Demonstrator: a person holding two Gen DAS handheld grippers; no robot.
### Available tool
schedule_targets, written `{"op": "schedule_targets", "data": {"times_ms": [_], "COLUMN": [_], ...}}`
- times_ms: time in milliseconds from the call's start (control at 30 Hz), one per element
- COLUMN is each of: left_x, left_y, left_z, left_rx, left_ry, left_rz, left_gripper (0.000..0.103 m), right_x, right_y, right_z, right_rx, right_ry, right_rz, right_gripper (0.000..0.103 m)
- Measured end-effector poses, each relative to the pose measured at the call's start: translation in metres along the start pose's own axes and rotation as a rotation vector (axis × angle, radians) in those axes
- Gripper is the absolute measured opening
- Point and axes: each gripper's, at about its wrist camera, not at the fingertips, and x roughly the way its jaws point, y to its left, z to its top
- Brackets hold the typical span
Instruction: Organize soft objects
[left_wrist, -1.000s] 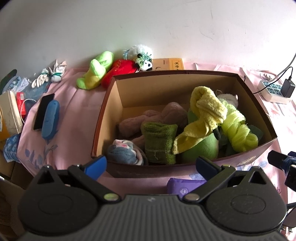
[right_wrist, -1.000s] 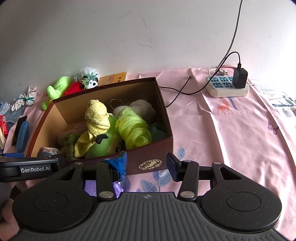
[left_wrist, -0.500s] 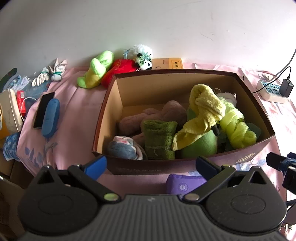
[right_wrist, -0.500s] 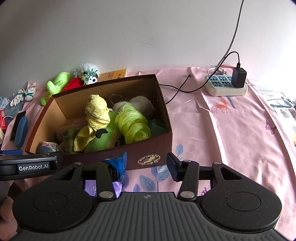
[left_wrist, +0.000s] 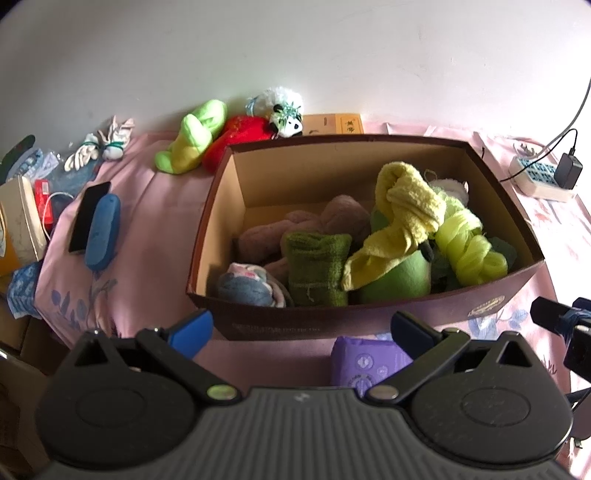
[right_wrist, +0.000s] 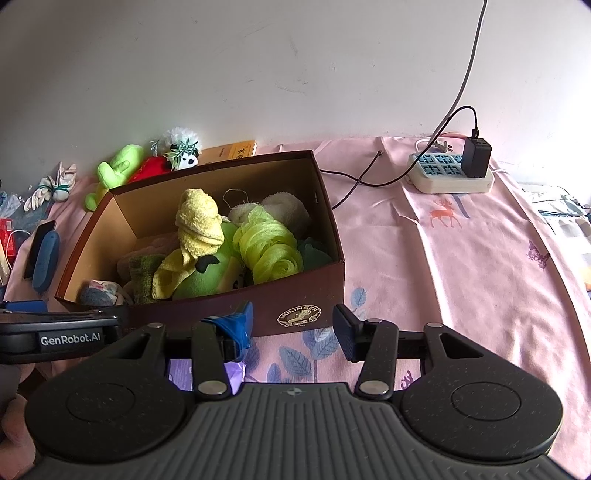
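Left of the box (left_wrist: 369, 317), three plush toys (left_wrist: 229, 136) not yet packed. Left gripper (left_wrist: 301, 326) drawn back from the box since a second ago, jaws wide, empty. Right gripper (right_wrist: 291, 326) likewise, jaws wide. Probably between picks.

Home setting, likely a bedroom: pink floral printed sheet (right_wrist: 461, 258) against a plain white wall (right_wrist: 258, 66), plush toys (left_wrist: 192, 136), power strip (right_wrist: 450, 173) with charger, phone (left_wrist: 88, 216).
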Motion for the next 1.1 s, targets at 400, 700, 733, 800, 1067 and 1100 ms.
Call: {"op": "schedule_targets", "data": {"times_ms": [400, 700, 733, 800, 1067, 1100], "left_x": [-0.007, -0.016, -0.017, -0.018, -0.02, -0.02], "left_y": [0.004, 0.002, 0.001, 0.0, -0.003, -0.003], "left_z": [-0.014, -0.024, -0.025, -0.028, -0.034, -0.035], "left_rx": [-0.017, -0.003, -0.001, 0.006, 0.025, 0.027], "left_ry": [0.032, 0.03, 0.031, 0.032, 0.04, 0.04], "left_rz": [0.013, 0.029, 0.03, 0.035, 0.046, 0.047], "left_gripper": [0.103, 0.103, 0.103, 0.103, 0.103, 0.103], "right_x": [-0.004, -0.014, -0.015, -0.016, -0.021, -0.021], "right_y": [0.004, 0.0, 0.0, -0.001, -0.001, -0.002], "right_z": [-0.009, -0.019, -0.021, -0.023, -0.031, -0.031], "right_rx": [-0.016, -0.008, -0.006, -0.004, 0.005, 0.005], "right_ry": [0.026, 0.024, 0.025, 0.025, 0.023, 0.023], "right_rz": [0.008, 0.014, 0.015, 0.014, 0.021, 0.024], "right_gripper": [0.032, 0.033, 0.033, 0.033, 0.033, 0.033]}}
